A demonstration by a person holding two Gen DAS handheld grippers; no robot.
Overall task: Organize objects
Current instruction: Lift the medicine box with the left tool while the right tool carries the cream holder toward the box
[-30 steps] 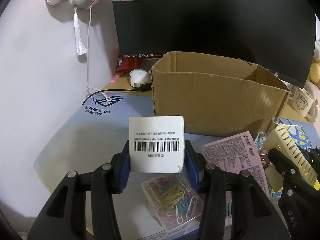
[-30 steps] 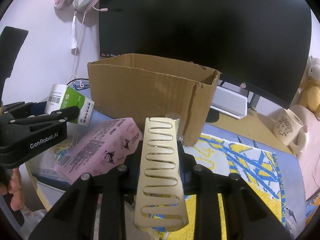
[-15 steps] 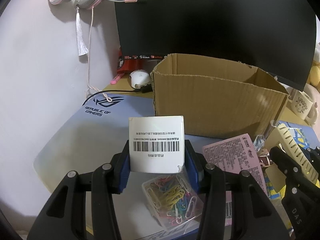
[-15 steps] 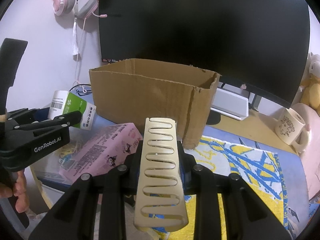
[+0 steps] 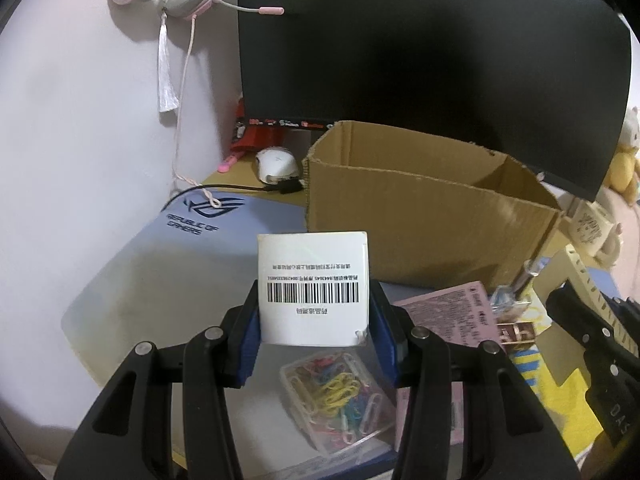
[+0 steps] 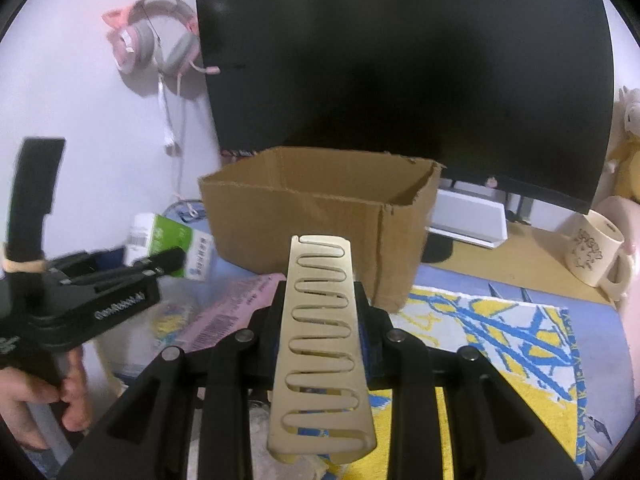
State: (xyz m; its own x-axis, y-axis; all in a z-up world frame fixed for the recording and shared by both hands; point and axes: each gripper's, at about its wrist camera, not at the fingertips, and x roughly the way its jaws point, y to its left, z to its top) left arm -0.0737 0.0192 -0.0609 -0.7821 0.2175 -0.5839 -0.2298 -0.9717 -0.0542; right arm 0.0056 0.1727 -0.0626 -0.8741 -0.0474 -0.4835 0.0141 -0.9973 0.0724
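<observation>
Your left gripper (image 5: 314,308) is pinching a small white box (image 5: 313,288) by its two sides, and the box hangs in the air above the desk. Its label shows a black barcode and tiny upside-down writing that is too small to read. In the right view the same box has a green side.

Your right gripper (image 6: 320,312) is squeezed tight on a cream clip (image 6: 320,344) with wavy slots. The clip sticks out past the fingers, toward the cardboard box (image 6: 316,224).

The cardboard box stands open at the top, right behind both held things. Its front wall is between you and the inside. The air above its rim is free, up to the black monitor (image 5: 420,40).

Under the white box lies a clear case of coloured paper clips (image 5: 340,396), and a pink pack (image 5: 448,320) is just beside it.

The grey mat (image 5: 160,272) has open room to the left. It reads "REPUBLIC OF GAMERS".

A cream mug (image 6: 596,252) stands far right. Pink headphones (image 6: 156,40) hang on the wall.
</observation>
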